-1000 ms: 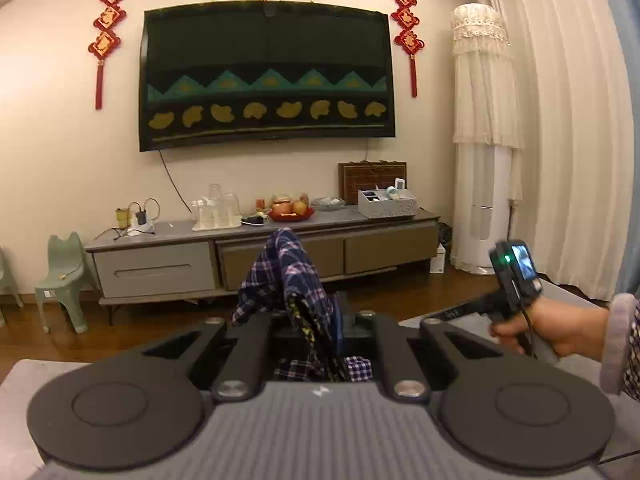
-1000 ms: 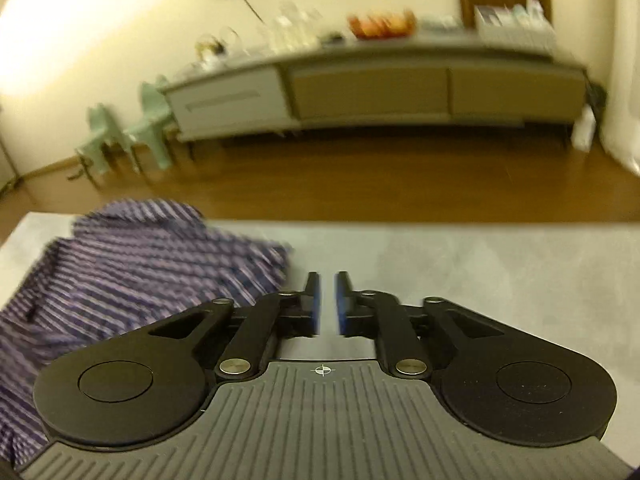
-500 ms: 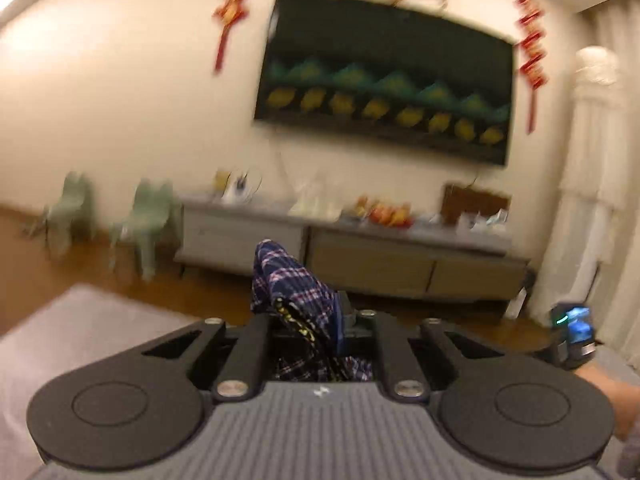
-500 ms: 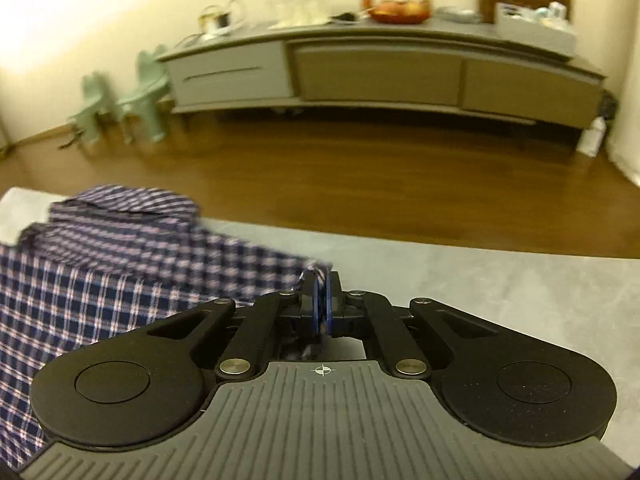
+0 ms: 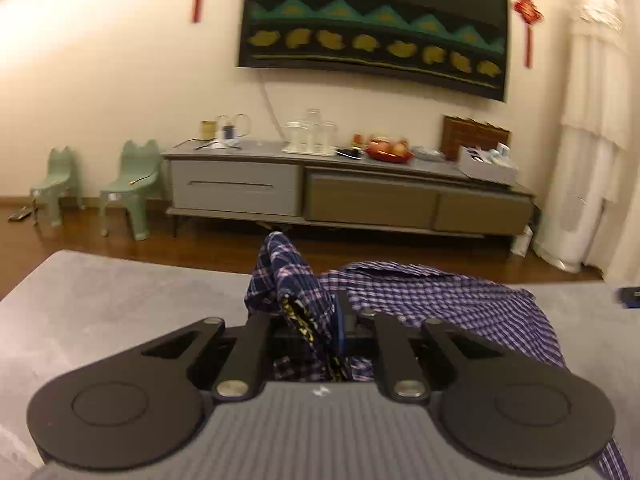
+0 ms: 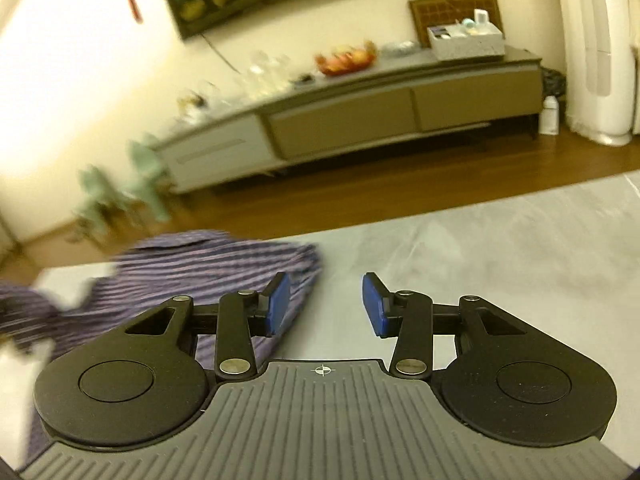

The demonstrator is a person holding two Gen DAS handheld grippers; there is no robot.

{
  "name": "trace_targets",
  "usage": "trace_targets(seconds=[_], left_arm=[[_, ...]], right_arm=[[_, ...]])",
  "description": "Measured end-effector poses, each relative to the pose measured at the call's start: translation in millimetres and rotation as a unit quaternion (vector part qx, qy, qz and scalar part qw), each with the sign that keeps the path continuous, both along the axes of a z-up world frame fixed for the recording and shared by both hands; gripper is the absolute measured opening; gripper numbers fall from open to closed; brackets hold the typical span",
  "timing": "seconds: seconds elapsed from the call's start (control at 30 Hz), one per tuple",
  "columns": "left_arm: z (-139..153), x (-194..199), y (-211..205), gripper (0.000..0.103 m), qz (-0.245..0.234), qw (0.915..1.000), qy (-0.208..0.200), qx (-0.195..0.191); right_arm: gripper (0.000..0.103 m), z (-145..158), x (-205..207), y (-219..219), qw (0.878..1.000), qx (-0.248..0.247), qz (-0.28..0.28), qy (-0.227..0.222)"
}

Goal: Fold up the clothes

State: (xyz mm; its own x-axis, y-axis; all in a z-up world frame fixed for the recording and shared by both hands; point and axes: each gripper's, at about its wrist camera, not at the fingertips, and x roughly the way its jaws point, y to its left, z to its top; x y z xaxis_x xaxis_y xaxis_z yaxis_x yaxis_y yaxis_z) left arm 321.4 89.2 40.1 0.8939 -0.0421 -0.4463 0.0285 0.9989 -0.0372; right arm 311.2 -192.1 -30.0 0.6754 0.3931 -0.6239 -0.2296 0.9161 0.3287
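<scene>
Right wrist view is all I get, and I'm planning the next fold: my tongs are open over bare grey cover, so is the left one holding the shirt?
Observer: Yes. The left tongs are shut on a bunched fold of the plaid shirt.
Operator: Where does the rest lie?
Observer: It trails to the right of that grip, rumpled on the grey cover.
Operator: Anything marking the grip spot?
Observer: A yellow-and-black patterned strip shows in the pinched cloth.
</scene>
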Motion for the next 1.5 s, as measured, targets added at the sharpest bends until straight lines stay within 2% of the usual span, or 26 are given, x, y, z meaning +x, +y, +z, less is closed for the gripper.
trace_targets(seconds=[0.13, 0.23, 0.27, 0.33, 0.37, 0.43, 0.47, 0.5, 0.57, 0.6, 0.67, 0.73, 0.77, 0.87, 0.93, 0.97, 1.0, 1.03, 1.1, 1.2, 1.3, 1.37, 1.4, 1.47, 1.5], left_arm=[[22.8, -18.0, -25.0, 0.015, -0.034, 0.999, -0.026, 0.016], [37.8, -27.5, -53.2, 0.016, -0.055, 0.9965, -0.041, 0.048], [41.7, -31.1, -63.5, 0.017, -0.066, 0.9951, -0.044, 0.061], [48.8, -39.3, -83.8, 0.017, -0.087, 0.9912, -0.05, 0.087], [51.3, -45.2, -93.4, 0.017, -0.097, 0.9885, -0.056, 0.102], [56.6, -59.1, -108.3, 0.018, -0.116, 0.9834, -0.071, 0.12], [58.4, -66.1, -114.8, 0.018, -0.127, 0.9807, -0.079, 0.126], [59.4, -72.7, -121.2, 0.018, -0.139, 0.9773, -0.088, 0.134], [57.5, -82.8, -137.4, 0.018, -0.155, 0.9674, -0.102, 0.172], [55.5, -90.5, -146.8, 0.018, -0.167, 0.9594, -0.115, 0.196], [52.1, -115.5, -166.5, 0.015, -0.208, 0.9368, -0.153, 0.236], [51.7, -157.1, -181.7, 0.013, -0.28, 0.9173, -0.18, 0.218], [45.1, -175.8, -190.4, 0.013, -0.304, 0.9102, -0.18, 0.216], [-2.2, -212.1, -213.0, 0.013, -0.311, 0.8902, -0.168, 0.288], [-33.2, -220.1, -212.8, 0.016, -0.306, 0.8904, -0.136, 0.309], [-47.3, -222.0, -210.8, 0.019, -0.302, 0.8919, -0.117, 0.316], [-59.9, -222.4, -207.3, 0.028, -0.3, 0.8928, -0.098, 0.321], [-72.8, -222.1, -203.8, 0.042, -0.301, 0.89, -0.08, 0.332], [-97.8, -220.9, -197.7, 0.048, -0.306, 0.8786, -0.052, 0.363], [-126.1, -207.7, -190.6, 0.051, -0.302, 0.8661, -0.029, 0.398], [-144.5, -184.7, -186.8, 0.055, -0.302, 0.8666, -0.011, 0.397], [-149.0, -170.1, -183.8, 0.052, -0.295, 0.8748, -0.007, 0.385], [-145.7, -163.9, -182.2, 0.046, -0.292, 0.8815, -0.002, 0.371], [-137.8, -151.7, -177.8, 0.022, -0.293, 0.8948, 0.02, 0.336], [-134.0, -147.5, -174.8, 0.017, -0.297, 0.8998, 0.028, 0.319]], right_arm=[[0.064, 12.7, -76.7, -12.7, 0.999, 0.042, 0.033, 0.009], [0.063, 22.3, -134.3, -22.2, 0.996, 0.073, 0.058, 0.016], [0.062, 11.8, -147.6, -12.8, 0.994, 0.071, 0.078, 0.031], [0.048, -11.5, -166.9, 11.7, 0.99, 0.045, 0.12, 0.056], [0.046, -20.6, -173.1, 24.5, 0.989, 0.008, 0.137, 0.056], [0.037, -22.2, -181.1, 32.8, 0.987, -0.042, 0.147, 0.037], [0.036, -22.1, -184.8, 36.0, 0.986, -0.066, 0.151, 0.027], [0.037, -18.3, -185.6, 31.5, 0.987, -0.063, 0.144, 0.025], [0.04, -9.0, -185.8, 18.6, 0.991, -0.045, 0.126, 0.026], [0.044, -8.4, -182.8, 11.5, 0.993, -0.021, 0.115, 0.033], [0.049, -9.3, -175.1, -2.9, 0.994, 0.035, 0.094, 0.048], [0.057, -10.2, -167.4, -17.3, 0.991, 0.091, 0.073, 0.064], [0.057, -10.7, -163.6, -24.5, 0.988, 0.119, 0.062, 0.072], [0.064, -12.0, -152.1, -46.1, 0.974, 0.202, 0.029, 0.094], [0.07, -12.9, -144.4, -60.6, 0.96, 0.257, 0.007, 0.109], [0.073, -12.0, -144.9, -57.4, 0.959, 0.259, 0.012, 0.11], [0.078, -10.8, -146.4, -51.7, 0.96, 0.256, 0.022, 0.111], [0.081, -9.5, -147.9, -46.0, 0.961, 0.252, 0.031, 0.111], [0.081, -7.1, -150.9, -34.7, 0.962, 0.245, 0.051, 0.111], [0.081, -3.3, -155.5, -17.7, 0.962, 0.234, 0.079, 0.111], [0.082, -1.4, -157.9, -0.9, 0.963, 0.223, 0.102, 0.114], [0.082, -3.1, -161.8, 1.0, 0.962, 0.221, 0.104, 0.121], [0.082, -4.6, -162.9, 1.5, 0.962, 0.221, 0.103, 0.125], [0.082, -6.7, -163.2, 3.6, 0.96, 0.227, 0.102, 0.13], [0.082, -7.1, -160.8, 4.3, 0.958, 0.235, 0.102, 0.129]])
